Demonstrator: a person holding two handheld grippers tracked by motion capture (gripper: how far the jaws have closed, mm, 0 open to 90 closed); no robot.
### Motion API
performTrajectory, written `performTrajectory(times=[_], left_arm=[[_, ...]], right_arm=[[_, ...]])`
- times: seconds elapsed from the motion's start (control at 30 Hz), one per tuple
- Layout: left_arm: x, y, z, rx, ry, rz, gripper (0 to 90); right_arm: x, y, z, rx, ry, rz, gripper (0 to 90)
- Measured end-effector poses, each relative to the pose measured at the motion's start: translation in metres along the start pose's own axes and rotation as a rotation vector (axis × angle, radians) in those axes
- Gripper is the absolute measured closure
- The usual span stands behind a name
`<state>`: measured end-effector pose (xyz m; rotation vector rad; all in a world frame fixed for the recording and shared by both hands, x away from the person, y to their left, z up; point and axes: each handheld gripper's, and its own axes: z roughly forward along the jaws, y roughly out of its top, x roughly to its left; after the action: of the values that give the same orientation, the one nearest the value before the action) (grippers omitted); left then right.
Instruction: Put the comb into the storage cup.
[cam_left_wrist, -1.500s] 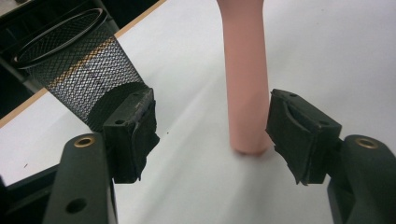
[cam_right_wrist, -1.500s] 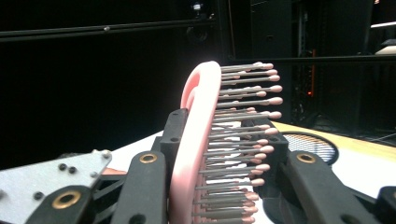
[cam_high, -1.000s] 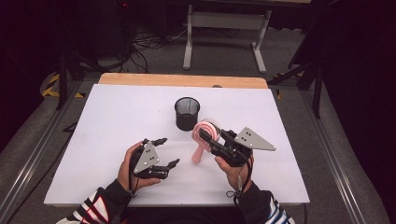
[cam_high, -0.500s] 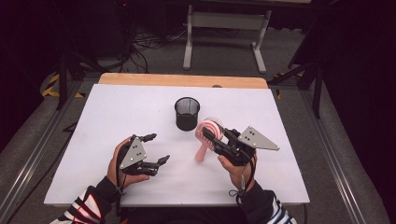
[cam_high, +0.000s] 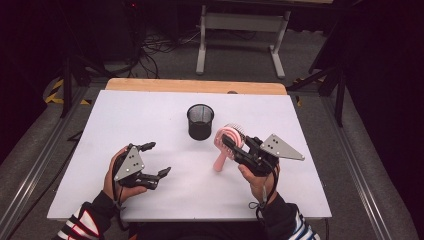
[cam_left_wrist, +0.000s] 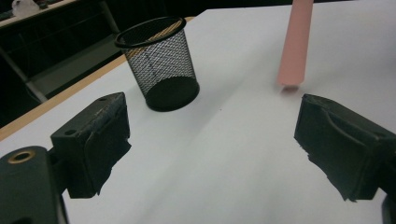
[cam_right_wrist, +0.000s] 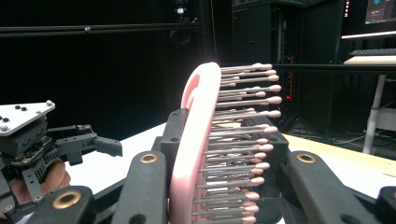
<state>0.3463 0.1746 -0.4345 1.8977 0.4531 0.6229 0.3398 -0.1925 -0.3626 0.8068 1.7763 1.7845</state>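
Two hand-held grippers here: the right hand-held gripper (cam_high: 231, 145) is clamped on the pink plastic bristle hairbrush (cam_high: 225, 146), held over the white worktop (cam_high: 300, 200) beside a black wire-mesh cup (cam_high: 200, 121). Left hand-held gripper (cam_high: 155, 160) has just been opening, jaws wide, nothing between them.

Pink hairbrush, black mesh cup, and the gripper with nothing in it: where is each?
Pink hairbrush (cam_right_wrist: 198, 140), right gripper view, its back edge.
Black mesh cup (cam_high: 200, 122), high view, its side wall.
Left gripper (cam_high: 155, 159), high view, between its fingertips.
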Motion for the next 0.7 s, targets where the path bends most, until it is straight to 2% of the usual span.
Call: performTrajectory(times=[0.3, 0.4, 0.53, 0.7], left_arm=[[0.003, -0.012, -0.012, 0.029, 0.013, -0.004, 10.7], [0.004, -0.016, -0.017, 0.022, 0.008, -0.026, 10.7], [0.004, -0.020, -0.021, 0.038, 0.017, -0.024, 10.5], [0.004, -0.027, -0.025, 0.041, 0.017, -0.043, 10.3]], right_arm=[[-0.003, 0.002, 0.000, -0.005, -0.014, -0.001, 63.8], [-0.005, 0.003, 0.000, -0.008, -0.017, 0.000, 63.9], [-0.007, 0.005, 0.001, -0.013, -0.025, 0.000, 63.9], [-0.009, 0.007, 0.002, -0.019, -0.032, -0.002, 63.8]])
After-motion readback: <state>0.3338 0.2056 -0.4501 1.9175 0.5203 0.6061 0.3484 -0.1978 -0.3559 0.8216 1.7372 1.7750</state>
